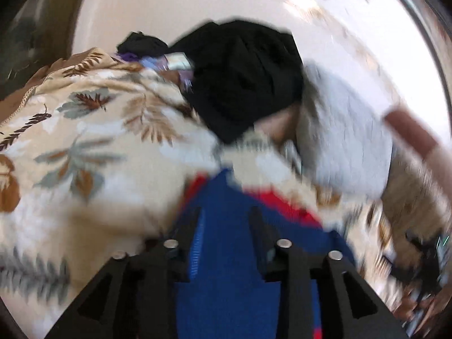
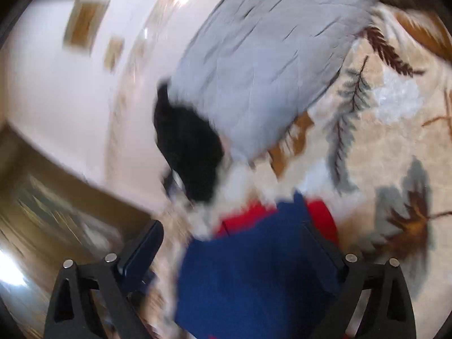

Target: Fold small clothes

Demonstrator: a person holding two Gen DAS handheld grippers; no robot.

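Both grippers over blue-and-red garment (image 1: 226,254) on leaf-print blanket (image 1: 93,147).
Left gripper (image 1: 226,226) part-spread w/ blue cloth between fingers, grip unclear; right gripper (image 2: 234,243) spread wide, cloth loose between. Black (image 1: 243,79) & grey clothes (image 2: 254,65) beyond.

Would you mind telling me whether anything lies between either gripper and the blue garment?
Nothing visible does. The blue garment lies directly between the left gripper fingers, and it also lies between the open right gripper fingers.

R gripper (image 2: 231,243) jaws wide; blue garment (image 2: 254,276) between, on leaf-print blanket (image 2: 395,147).
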